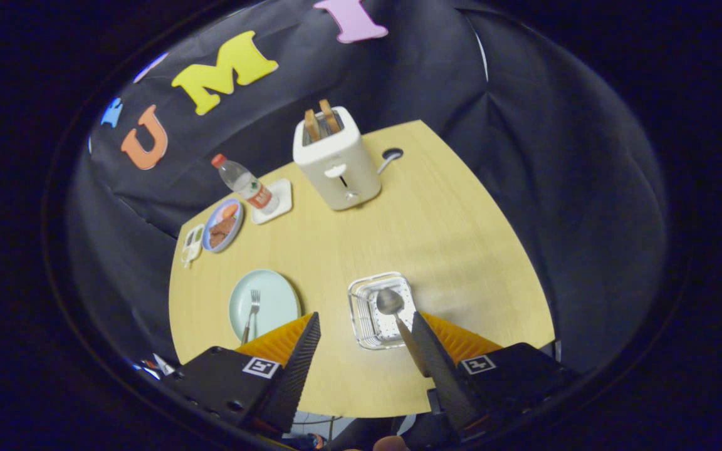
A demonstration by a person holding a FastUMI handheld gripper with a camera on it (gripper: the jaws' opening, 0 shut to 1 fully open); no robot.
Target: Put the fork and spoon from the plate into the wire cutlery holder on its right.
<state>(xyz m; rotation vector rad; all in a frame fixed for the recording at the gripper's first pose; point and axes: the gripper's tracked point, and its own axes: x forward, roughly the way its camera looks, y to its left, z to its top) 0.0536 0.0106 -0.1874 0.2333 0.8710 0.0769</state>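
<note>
Fork [253, 311] lies on the pale green plate [264, 304] in the lower left of the frame, tines pointing away, just ahead of the left finger, so that half of the job looks undone. To the right, past a bare strip of desk [461, 250], the wire cutlery holder [378, 309] sits near the lower centre with the spoon [392, 307] over it, bowl in the basket and handle running back alongside the right finger. The gripper [366, 335] is spread wide with nothing pressed between its fingers, though whether the spoon handle touches the right finger I cannot tell; the spoon seems delivered or nearly so. Plate and holder are near each other but apart, both close to the desk's near edge, so a low approach has little margin there. Higher in the frame, a food dish [223, 225], bottle [247, 185] and toaster [334, 156] stand well apart from the work, leaving the middle and right of the desk open.
</note>
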